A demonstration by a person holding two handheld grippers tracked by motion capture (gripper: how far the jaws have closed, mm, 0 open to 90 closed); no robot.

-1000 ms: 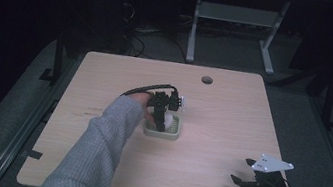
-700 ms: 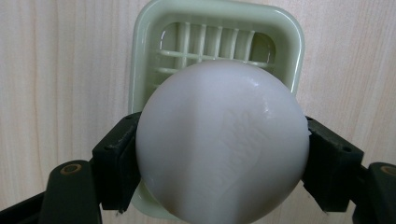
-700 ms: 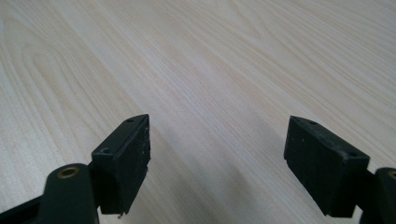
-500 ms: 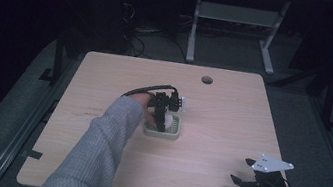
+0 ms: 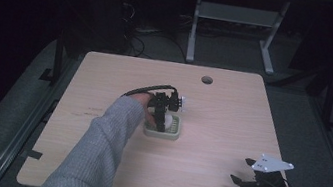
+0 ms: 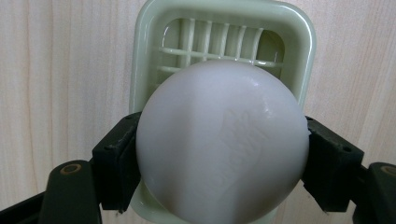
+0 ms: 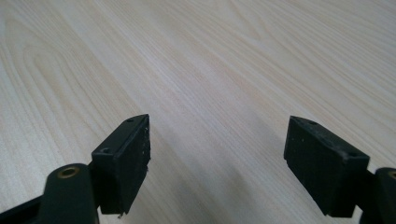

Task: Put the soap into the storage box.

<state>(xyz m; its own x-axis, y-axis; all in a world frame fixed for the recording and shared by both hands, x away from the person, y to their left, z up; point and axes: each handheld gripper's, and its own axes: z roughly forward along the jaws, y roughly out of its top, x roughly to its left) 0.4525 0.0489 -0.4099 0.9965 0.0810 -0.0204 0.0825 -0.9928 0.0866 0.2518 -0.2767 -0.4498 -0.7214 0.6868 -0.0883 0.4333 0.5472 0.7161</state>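
A round white soap bar (image 6: 222, 144) is clamped between the jaws of my left gripper (image 6: 219, 163), directly over a pale green slatted soap dish (image 6: 144, 60). In the high view the left gripper (image 5: 163, 118) points down into the dish (image 5: 162, 134) at the middle of the table, with the soap (image 5: 166, 120) just above its grid. I cannot tell whether the soap touches the dish. My right gripper (image 5: 243, 175) rests low near the table's front right corner. Its jaws (image 7: 217, 163) stand wide apart over bare wood, open with nothing between them.
The light wood table (image 5: 231, 119) has a round cable hole (image 5: 206, 80) near its far edge. A grey-sleeved forearm (image 5: 94, 153) reaches in from the front left. Behind the table stands a metal-legged desk frame (image 5: 195, 27) on a dark floor.
The left gripper has sunk slightly with the soap toward the dish. The right gripper has stayed where it was.
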